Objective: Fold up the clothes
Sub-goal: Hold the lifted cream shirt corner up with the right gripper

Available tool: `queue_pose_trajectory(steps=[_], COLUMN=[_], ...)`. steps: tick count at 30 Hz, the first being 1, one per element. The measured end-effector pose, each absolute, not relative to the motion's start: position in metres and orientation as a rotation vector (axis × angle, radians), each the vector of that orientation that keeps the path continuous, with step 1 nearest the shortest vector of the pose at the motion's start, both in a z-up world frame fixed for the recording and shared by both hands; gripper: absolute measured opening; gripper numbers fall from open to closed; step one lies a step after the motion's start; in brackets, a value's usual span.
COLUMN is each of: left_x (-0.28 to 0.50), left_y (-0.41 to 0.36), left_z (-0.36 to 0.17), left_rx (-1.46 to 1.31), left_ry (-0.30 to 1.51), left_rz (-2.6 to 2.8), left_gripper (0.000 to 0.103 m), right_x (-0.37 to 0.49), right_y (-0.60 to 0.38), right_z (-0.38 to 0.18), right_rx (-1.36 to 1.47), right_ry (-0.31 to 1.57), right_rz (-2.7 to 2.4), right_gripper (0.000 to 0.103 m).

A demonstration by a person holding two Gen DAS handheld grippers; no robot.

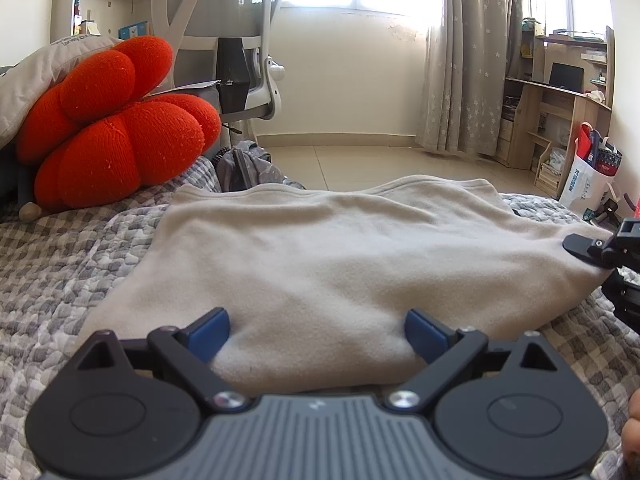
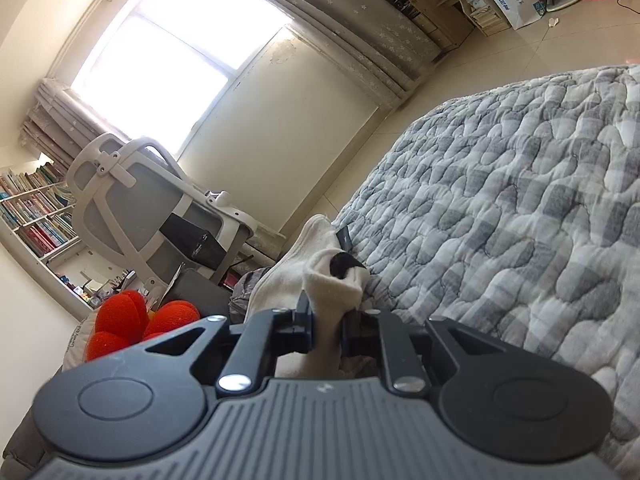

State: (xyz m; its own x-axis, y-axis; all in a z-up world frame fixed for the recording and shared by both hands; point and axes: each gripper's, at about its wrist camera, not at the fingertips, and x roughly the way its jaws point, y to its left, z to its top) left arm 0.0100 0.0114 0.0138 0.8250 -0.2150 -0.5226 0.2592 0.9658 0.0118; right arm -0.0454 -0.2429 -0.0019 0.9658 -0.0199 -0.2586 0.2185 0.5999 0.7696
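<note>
A cream fleece garment (image 1: pixel 320 256) lies spread on the bed's grey checked quilt (image 1: pixel 80 248), its far hem toward the tiled floor. The left tongs (image 1: pixel 318 334) stand wide at the garment's near edge, with a swell of the fabric rising between the blue pads (image 1: pixel 210 332); the pads seem to touch the cloth at each side without pinching it, though the low angle makes that hard to judge. The right tongs (image 2: pixel 327 334) are drawn narrow and clamp a bunched fold of the same garment (image 2: pixel 334 286) at its right-hand corner, the cloth standing up between the black fingers (image 2: pixel 304 326). In the left wrist view these tongs (image 1: pixel 592 252) show at the frame's right edge, on the garment's side. A red knitted cushion (image 1: pixel 116 128) sits at the quilt's left, against a grey pillow (image 1: pixel 36 76), with a white office chair (image 1: pixel 224 36) behind.
</note>
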Motion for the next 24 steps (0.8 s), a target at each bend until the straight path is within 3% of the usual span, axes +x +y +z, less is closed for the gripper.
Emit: queue_pose_trajectory(steps=[13,16,24], left_x=[0.040,0.042,0.059], left_y=[-0.024,-0.031,-0.014], left_z=[0.030,0.018,0.040], left_rx=[0.171,0.191,-0.006], left_ry=[0.568,0.585,0.661], left_rz=[-0.205,-0.158,-0.172], left_gripper=[0.095,0.100,0.097], right_x=[-0.047,-0.047,-0.048], right_y=[-0.235,-0.235,-0.235], right_z=[0.001,0.001,0.002], right_rx=[0.846,0.845,0.840], right_ry=[0.223,0.224,0.220], right_rz=[-0.137,-0.132,-0.130], right_gripper=[0.021,0.021,0.021])
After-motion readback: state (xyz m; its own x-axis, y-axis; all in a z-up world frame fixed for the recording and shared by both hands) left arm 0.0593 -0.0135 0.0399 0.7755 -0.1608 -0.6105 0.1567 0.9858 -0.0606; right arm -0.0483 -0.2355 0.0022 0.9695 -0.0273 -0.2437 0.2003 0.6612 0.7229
